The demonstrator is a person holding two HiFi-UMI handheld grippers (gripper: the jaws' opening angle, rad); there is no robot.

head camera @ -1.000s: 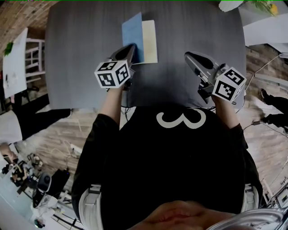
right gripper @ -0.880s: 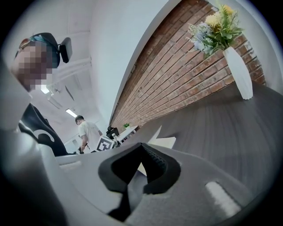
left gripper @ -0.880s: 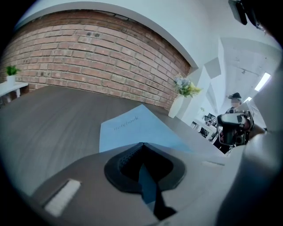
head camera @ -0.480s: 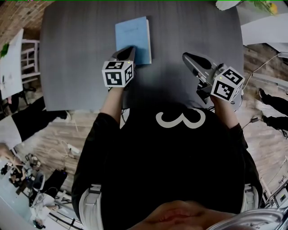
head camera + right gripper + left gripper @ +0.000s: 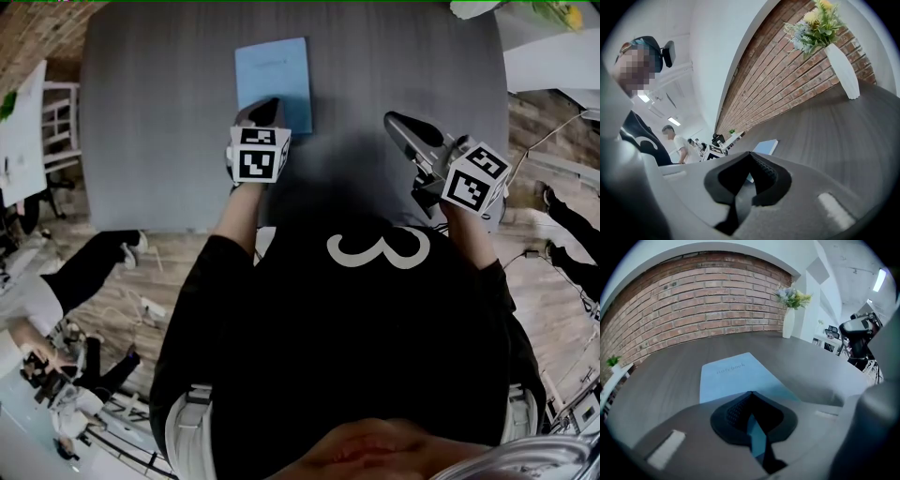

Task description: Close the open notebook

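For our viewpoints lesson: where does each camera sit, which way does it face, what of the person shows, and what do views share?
Head view: on the person's head, looking steeply down at table, closed notebook, left tongs, right tongs, torso.
Left gripper view: on the left tongs, facing across the notebook toward wall and vase; shows its shut tongs.
Right gripper view: on the right tongs, tilted, facing wall and vase; shows its shut tongs, torso at left.
Shared: notebook in all three.

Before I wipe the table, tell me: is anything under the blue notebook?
The notebook lies closed and flat on the grey table, and only tabletop shows around its edges. The notebook itself covers whatever might lie beneath it, so that cannot be seen.
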